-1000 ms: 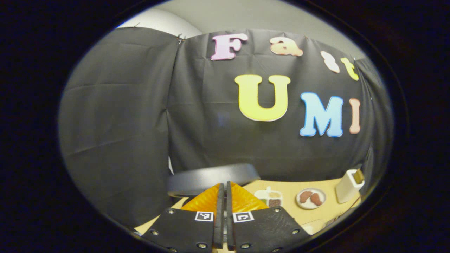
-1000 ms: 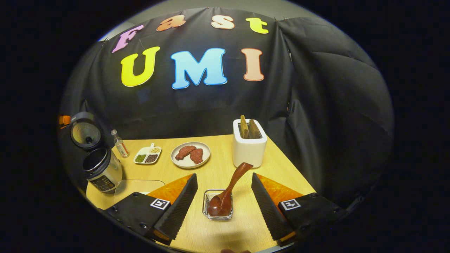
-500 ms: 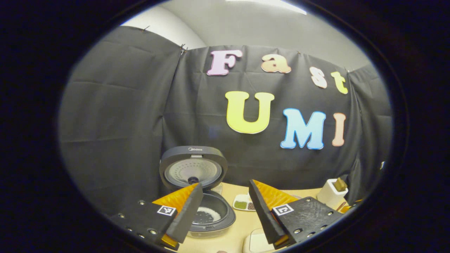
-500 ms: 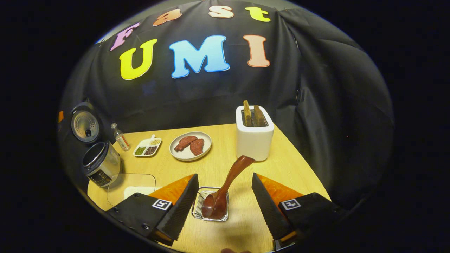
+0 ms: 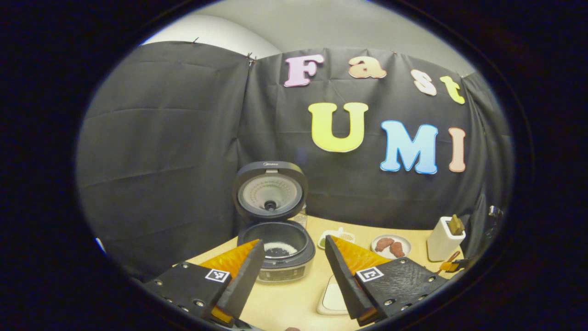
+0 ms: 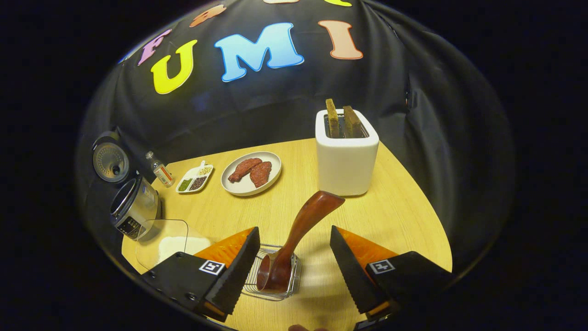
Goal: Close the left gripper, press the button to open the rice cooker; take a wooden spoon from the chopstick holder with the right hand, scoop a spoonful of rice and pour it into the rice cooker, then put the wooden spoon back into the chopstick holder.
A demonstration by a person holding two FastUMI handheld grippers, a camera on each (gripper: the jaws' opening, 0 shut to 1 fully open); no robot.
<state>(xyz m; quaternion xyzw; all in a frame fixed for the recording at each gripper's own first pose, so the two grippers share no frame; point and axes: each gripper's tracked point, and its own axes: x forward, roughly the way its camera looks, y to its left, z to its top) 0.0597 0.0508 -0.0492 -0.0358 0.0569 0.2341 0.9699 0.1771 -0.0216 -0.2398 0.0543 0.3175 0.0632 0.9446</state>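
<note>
Against black booth cloth, the rice cooker (image 5: 276, 246) is standing lid-up as the spread-fingered right gripper (image 6: 294, 271) is straddling the wooden spoon (image 6: 294, 241) in its clear holder (image 6: 272, 277), needing closure on the handle, while the left gripper (image 5: 294, 276) is hanging released.

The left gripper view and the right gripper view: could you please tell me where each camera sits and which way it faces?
Left gripper view: rides on the left gripper, facing the booth wall and the open rice cooker; its own two spread fingers show at the bottom.
Right gripper view: rides on the right gripper, tilted down at the table; its spread fingers flank the wooden spoon standing in a clear holder.
Shared: rice cooker, plate of meat, white toaster.
</note>
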